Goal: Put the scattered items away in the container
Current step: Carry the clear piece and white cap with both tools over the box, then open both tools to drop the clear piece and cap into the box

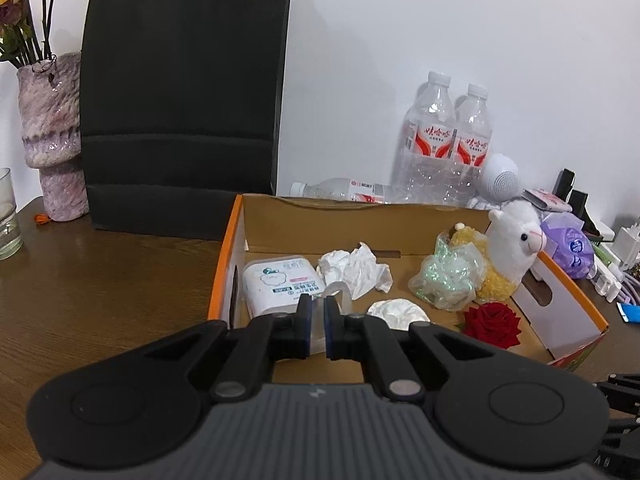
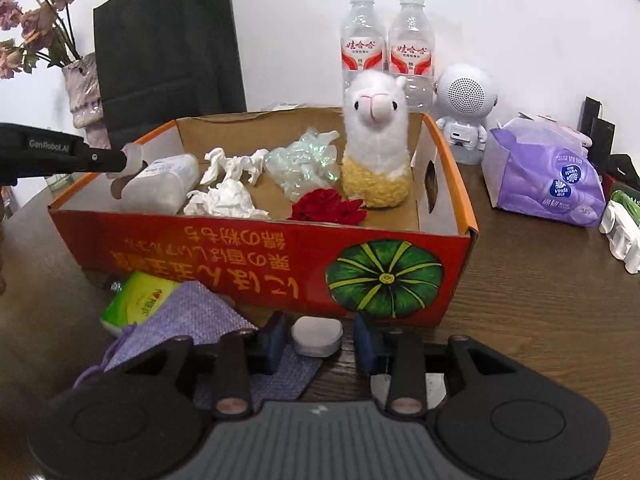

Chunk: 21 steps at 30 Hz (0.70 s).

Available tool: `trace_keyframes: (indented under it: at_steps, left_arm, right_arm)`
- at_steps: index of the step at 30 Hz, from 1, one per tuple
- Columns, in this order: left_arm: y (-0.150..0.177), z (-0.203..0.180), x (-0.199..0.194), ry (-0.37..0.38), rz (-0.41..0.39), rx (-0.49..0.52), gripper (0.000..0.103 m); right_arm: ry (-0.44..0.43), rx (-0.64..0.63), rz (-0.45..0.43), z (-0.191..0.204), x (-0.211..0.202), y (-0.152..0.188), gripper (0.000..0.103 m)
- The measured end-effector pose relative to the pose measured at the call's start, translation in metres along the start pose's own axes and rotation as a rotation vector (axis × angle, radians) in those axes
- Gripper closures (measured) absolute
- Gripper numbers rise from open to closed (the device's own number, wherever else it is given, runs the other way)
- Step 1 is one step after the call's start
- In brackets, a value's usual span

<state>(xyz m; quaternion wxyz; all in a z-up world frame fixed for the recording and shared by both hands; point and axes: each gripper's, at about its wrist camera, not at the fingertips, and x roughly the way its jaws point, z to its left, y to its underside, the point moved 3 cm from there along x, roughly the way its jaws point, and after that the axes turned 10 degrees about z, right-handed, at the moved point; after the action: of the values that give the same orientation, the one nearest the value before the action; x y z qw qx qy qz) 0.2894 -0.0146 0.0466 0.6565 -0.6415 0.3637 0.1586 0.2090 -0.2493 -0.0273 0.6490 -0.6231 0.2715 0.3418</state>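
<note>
While the left gripper [image 1: 316,330] has its fingers clamped on a clear plastic piece [image 1: 335,295] over the box [image 2: 264,264], the right gripper [image 2: 320,344] has its fingers apart around a small white case [image 2: 317,335] on the tabletop [image 2: 540,300], just before the box. Inside lie a wipes pack [image 1: 276,284], tissues [image 1: 354,270], a rose [image 1: 494,322] and a llama [image 2: 376,140]. A purple pouch [image 2: 192,316] and green pack [image 2: 134,300] lie outside.

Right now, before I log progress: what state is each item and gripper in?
left gripper: shut on clear plastic piece, over box
right gripper: open around small white case
cardboard box: open-topped
alpaca plush: upright in box
lying bottle: capped
</note>
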Motion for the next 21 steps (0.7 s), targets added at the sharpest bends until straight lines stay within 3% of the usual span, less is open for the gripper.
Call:
trace_keyframes:
  at_steps: [5,8,11,13,16,21]
  left_arm:
    - [0.004,-0.003,0.005,-0.008,0.024,0.018,0.096]
    - [0.003,-0.002,0.008,-0.037,0.025,0.033,0.096]
    - [0.006,-0.001,0.022,-0.055,0.062,0.055,0.095]
    - [0.007,-0.001,0.034,-0.027,0.102,0.048,0.095]
    - [0.011,-0.007,0.038,-0.042,0.105,0.084,0.094]
    - [0.011,-0.006,0.038,-0.029,0.102,0.075,0.091]
  right_arm:
    - [-0.002,0.000,-0.031,0.005,-0.017,-0.002,0.077]
    - [-0.039,-0.023,-0.121,0.012,-0.052,-0.013,0.077]
    - [-0.004,-0.025,-0.180,0.005,-0.068,-0.036,0.077]
    - [0.033,-0.016,-0.126,-0.007,-0.051,-0.053,0.077]
    - [0.034,0.040,-0.044,-0.023,-0.017,-0.070,0.077]
    - [0.043,0.045,0.013,-0.026,0.006,-0.070,0.077]
